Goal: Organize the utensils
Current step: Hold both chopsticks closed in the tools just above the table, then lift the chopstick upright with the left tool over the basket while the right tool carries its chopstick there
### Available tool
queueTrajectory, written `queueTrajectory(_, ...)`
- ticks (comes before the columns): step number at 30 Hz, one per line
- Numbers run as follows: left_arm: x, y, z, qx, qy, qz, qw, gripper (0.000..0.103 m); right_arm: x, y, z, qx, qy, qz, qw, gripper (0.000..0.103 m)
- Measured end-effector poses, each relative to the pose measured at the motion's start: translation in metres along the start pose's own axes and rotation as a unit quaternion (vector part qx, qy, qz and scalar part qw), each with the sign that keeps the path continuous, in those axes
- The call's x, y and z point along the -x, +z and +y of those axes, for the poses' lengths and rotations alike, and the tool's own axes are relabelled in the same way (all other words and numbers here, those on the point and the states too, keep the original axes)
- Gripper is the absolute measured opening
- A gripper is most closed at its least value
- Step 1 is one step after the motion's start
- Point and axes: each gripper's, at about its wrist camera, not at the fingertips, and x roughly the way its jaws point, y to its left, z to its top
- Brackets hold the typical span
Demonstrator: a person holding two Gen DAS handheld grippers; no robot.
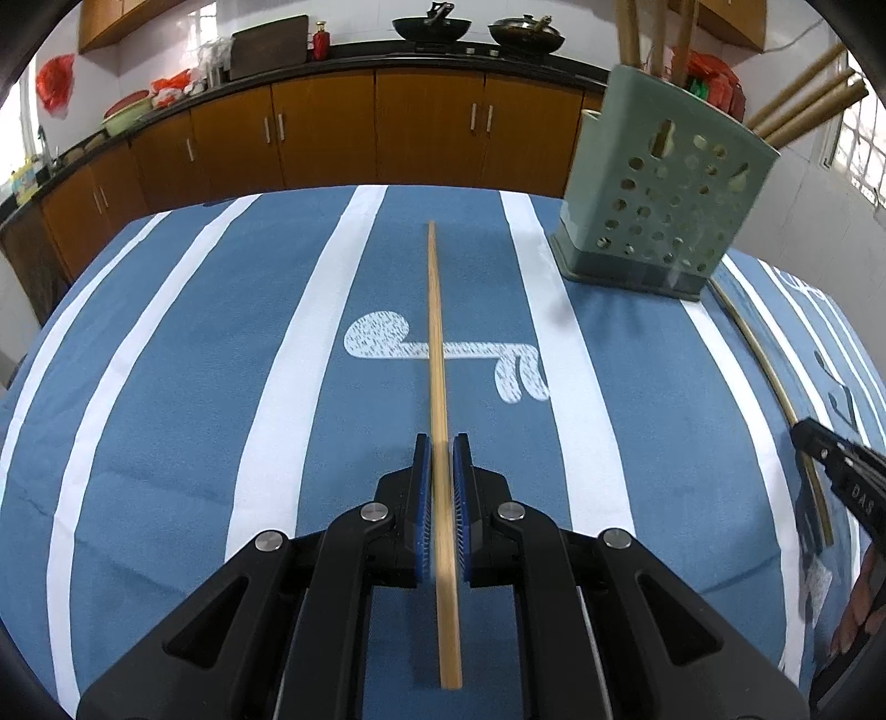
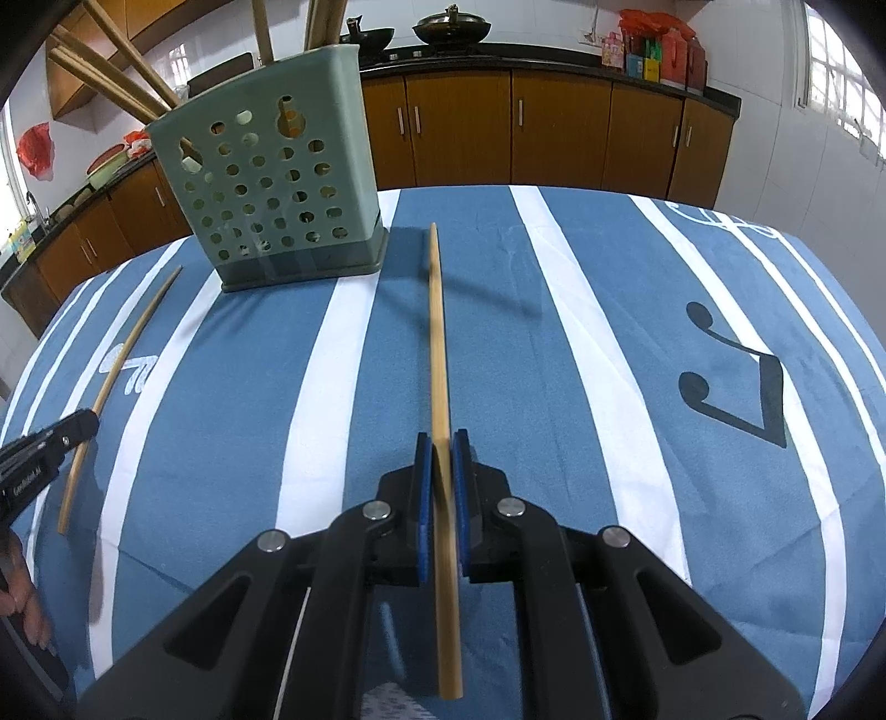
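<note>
**Gripping one chopstick in each gripper, holder ahead on the striped cloth**

Nearest in the left wrist view: left gripper [image 1: 442, 443], black frame, blue pads pressed together on a bamboo chopstick [image 1: 437, 354]. Stick runs straight between the pads, butt end sticking back toward the camera, thin tip pointing forward over the cloth. Whether the tip touches the cloth, cannot tell.

Right wrist view, same arrangement: right gripper [image 2: 442, 440] pinching a second chopstick [image 2: 438, 343], pads tight on the shaft, tip aimed forward, stick leaning slightly off centre between the pads.

Each gripper shows at the edge of the other's view. Right gripper appears at the right margin of the left view with its stick arcing toward the holder's base. Left gripper appears at the left margin of the right view, part of a hand [image 2: 19, 603] behind it.

Underneath: blue tablecloth [image 1: 194, 387] with white stripes and printed music notes.

Mid distance: green perforated utensil holder [image 1: 664, 210] standing upright on the cloth, between the two grippers' lines, to the right in the left view and to the left in the right view. Several more chopsticks [image 1: 803, 105] already stand in it, leaning out over the rim.

Far: brown kitchen cabinets [image 1: 332, 127] under a dark counter, two woks [image 1: 432, 27] on the hob, red bags on the counter.
</note>
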Motion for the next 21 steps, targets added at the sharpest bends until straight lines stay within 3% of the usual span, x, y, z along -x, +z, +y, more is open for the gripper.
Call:
queueTrajectory(9,0.004,-0.003,-0.001,-0.023,0.005,0.006,0.9997,0.007,0.005,0.0,-0.002,0.001,0.006,-0.003,1.0,0.008)
queueTrajectory(21,0.073,0.016,0.018,-0.013,-0.031,-0.075,0.9966,0.007,0.086,0.021,-0.012,-0.007,0.018,-0.115,0.993,0.008)
